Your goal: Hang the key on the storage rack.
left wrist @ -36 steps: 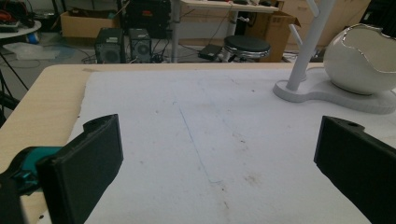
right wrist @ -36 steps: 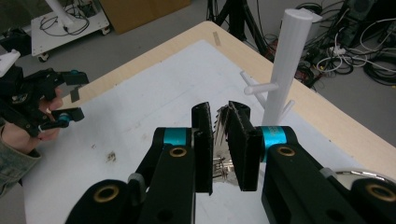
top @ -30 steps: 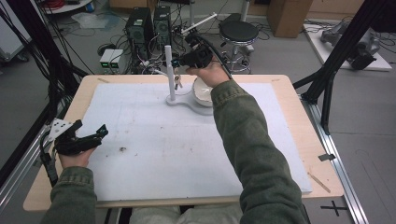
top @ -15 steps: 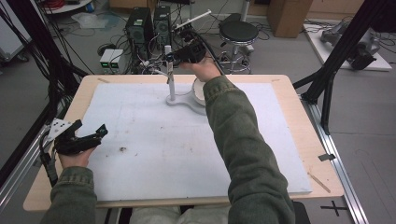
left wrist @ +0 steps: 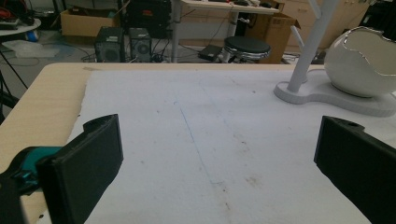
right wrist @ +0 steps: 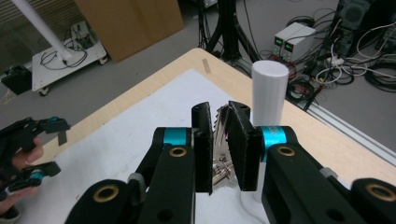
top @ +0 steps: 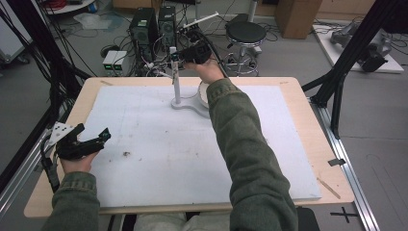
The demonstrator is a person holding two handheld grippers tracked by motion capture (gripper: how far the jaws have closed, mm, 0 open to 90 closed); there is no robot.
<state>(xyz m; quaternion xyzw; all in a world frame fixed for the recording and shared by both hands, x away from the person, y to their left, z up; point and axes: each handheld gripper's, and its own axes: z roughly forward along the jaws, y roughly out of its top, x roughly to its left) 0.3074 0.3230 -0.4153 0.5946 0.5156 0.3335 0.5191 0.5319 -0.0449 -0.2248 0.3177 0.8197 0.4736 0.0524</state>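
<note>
Right hand-held gripper (right wrist: 219, 140) pinches unlabelled keys (right wrist: 221, 122) beside white post (right wrist: 269, 91).

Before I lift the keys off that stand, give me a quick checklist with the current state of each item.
1. Right gripper shut on the keys: ok, the jaws pinch them in the right gripper view.
2. Keys free of the stand's peg: cannot tell, the jaws hide it.
3. Post clear of the gripper: not ok, it stands right beside the jaw.
4. Left gripper out of the way: ok, open, low at the table's left edge.
5. Bowl seated on the stand base: ok.
</note>
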